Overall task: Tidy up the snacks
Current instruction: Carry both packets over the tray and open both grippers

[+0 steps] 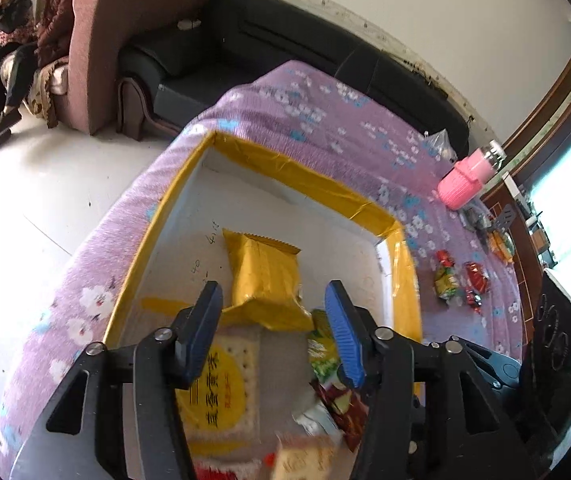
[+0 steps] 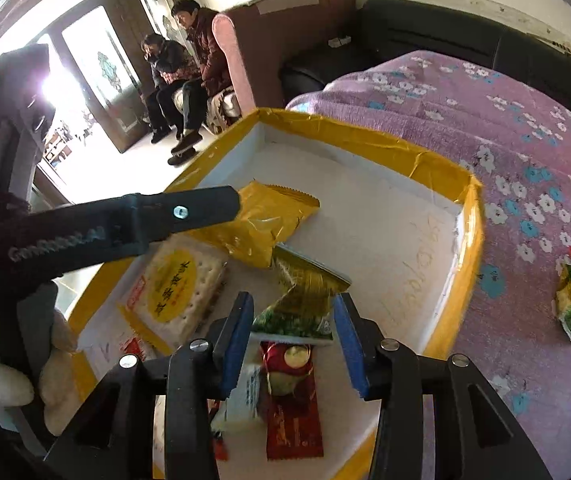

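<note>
Snacks lay in the yellow-rimmed box (image 2: 425,162), both grippers, left (image 1: 273,304) and right (image 2: 293,312), hanging spread and empty above them, where a careless withdrawal risked snagging the green packet (image 2: 297,300) lying between the right jaws.

On the cracker packet (image 2: 177,292) in front of you, a yellow disc carries large dark Chinese characters, too distorted to read with confidence. The white box (image 2: 421,240) has handwriting pencilled on its floor, illegible from here. The left gripper (image 2: 205,210) arm shows embossed lettering beginning "Gen", the rest blurred.
</note>
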The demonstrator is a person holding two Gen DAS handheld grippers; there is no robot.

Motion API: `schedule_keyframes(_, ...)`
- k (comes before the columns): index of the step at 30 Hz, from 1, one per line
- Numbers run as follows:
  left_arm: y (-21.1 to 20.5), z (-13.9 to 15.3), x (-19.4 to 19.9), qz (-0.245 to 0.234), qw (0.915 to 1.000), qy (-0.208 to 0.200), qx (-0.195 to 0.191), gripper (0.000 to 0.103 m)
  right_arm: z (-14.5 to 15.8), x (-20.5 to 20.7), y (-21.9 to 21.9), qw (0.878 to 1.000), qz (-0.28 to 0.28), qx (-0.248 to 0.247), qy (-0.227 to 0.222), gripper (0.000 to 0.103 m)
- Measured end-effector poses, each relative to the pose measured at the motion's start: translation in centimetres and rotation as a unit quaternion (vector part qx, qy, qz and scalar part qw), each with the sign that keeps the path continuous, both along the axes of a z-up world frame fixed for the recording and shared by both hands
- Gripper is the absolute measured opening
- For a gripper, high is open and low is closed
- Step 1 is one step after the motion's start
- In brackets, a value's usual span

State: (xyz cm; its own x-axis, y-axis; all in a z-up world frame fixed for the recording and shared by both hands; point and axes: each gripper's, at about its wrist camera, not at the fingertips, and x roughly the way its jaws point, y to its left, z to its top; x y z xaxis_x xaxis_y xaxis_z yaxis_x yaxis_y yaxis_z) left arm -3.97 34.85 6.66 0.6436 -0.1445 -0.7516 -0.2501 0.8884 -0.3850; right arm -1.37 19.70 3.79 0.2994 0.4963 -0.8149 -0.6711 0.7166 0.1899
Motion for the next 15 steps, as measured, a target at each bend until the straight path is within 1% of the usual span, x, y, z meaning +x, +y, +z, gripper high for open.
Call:
schedule_keyframes(3, -0.6, 1.7, -1.7, 0.015, 0.9998, -0.013, 0.01, 0.065, 1.2, -0.8, -1.5, 1.0, -0.005, 0.013, -0.01, 0.048)
schedule_keyframes(5, -1.1, 2.6, -2.8, 0.019, 0.9996, -0.022, 0.007, 0.067, 1.9, -1.2, -2.7, 1.0, -0.012, 0.022, -0.014, 0.048)
schedule_keyframes(8, -2.3, 4.1, -4.6, 0.021, 0.9989, -0.042, -0.002, 0.075, 2.7, -1.6, -5.2, 0.999, -0.027, 0.037, -0.015, 0.05)
schedule_keyframes(11, -4.8, 5.4, -6.2, 0.005, 0.9977, -0.066, -0.015, 0.076, 2.9, -1.5, -7.5, 0.998, -0.044, 0.042, -0.017, 0.051)
schedule_keyframes(15, -8.4, 6.0, -7.7, -0.024, 0.9946, -0.091, -0.042, 0.077, 2.9, -1.5, -11.3, 0.996, -0.072, 0.046, -0.017, 0.051)
